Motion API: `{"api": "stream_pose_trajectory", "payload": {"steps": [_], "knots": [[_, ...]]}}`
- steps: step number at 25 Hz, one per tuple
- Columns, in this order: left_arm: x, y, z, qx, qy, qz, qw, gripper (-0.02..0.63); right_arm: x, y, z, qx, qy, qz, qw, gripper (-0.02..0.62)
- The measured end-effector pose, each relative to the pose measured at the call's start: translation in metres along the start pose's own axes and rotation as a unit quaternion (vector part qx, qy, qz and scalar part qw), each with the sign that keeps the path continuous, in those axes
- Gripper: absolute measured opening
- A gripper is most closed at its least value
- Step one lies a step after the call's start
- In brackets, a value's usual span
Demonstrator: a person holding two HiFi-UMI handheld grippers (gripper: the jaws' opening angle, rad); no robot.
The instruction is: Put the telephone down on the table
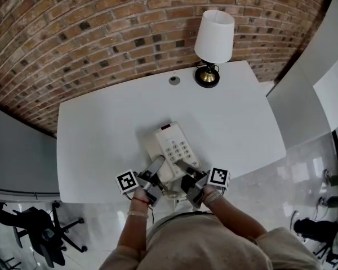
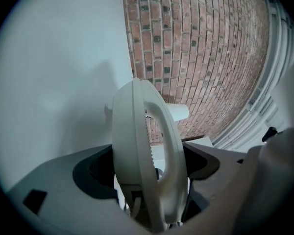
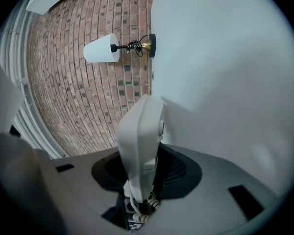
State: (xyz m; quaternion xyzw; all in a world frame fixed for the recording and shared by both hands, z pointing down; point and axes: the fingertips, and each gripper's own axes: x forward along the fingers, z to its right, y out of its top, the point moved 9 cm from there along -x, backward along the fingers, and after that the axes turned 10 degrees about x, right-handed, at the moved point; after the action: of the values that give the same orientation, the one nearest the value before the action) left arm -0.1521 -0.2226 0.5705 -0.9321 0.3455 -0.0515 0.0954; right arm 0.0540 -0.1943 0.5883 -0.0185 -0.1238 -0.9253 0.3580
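As the left gripper (image 1: 157,164) and right gripper (image 1: 183,167) jaws clamped the telephone (image 1: 175,144) near the white tabletop's (image 1: 101,128) 6 o'clock edge, a lamp (image 1: 214,38) stood at 1 o'clock by the brick wall (image 1: 101,27).

The person wears a soft sandy-brown top (image 1: 214,241). On the left wrist sit a thin red band (image 1: 139,200) and a pale band (image 1: 138,213). The left gripper (image 1: 156,167) and the right gripper (image 1: 183,169) are grey, with wide rounded jaws and dark pads (image 2: 90,173) on the inside. Each one carries a white box with black square marks: the left cube (image 1: 127,180) and the right cube (image 1: 218,177).
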Motion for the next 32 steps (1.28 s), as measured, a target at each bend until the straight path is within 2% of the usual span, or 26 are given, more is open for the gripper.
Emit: {"api": "stream_pose_trajectory", "payload": {"steps": [11,14,17,19,21,26,29,32], "knots": [[0.008,0.015,-0.012,-0.01,0.0,-0.006,0.9999,0.402,0.015,0.01,0.003,-0.002,-0.011,0.006,1.0,0.15],[0.013,0.018,-0.013,-0.017,-0.005,-0.009,0.9998,0.402,0.019,0.015,-0.001,-0.008,-0.001,0.002,1.0,0.149],[0.014,0.015,-0.015,-0.037,-0.007,-0.005,0.9993,0.4,0.017,0.016,-0.006,-0.027,0.018,-0.014,0.999,0.17],[0.014,0.014,-0.015,-0.041,-0.006,-0.01,0.9991,0.4,0.014,0.015,-0.008,-0.036,0.02,-0.031,0.999,0.205],[0.013,0.014,-0.015,-0.04,-0.004,-0.014,0.9991,0.399,0.01,0.014,-0.01,-0.043,0.017,-0.048,0.998,0.207],[0.014,0.015,-0.016,-0.038,0.0,-0.018,0.9991,0.399,-0.001,0.011,-0.01,-0.057,-0.006,-0.069,0.996,0.175],[0.014,0.015,-0.016,-0.039,-0.001,-0.017,0.9991,0.399,-0.004,0.01,-0.005,-0.034,-0.02,-0.051,0.998,0.129],[0.014,0.014,-0.017,-0.035,0.001,-0.016,0.9992,0.399,-0.006,0.008,-0.001,-0.001,-0.03,-0.031,0.999,0.124]]}}
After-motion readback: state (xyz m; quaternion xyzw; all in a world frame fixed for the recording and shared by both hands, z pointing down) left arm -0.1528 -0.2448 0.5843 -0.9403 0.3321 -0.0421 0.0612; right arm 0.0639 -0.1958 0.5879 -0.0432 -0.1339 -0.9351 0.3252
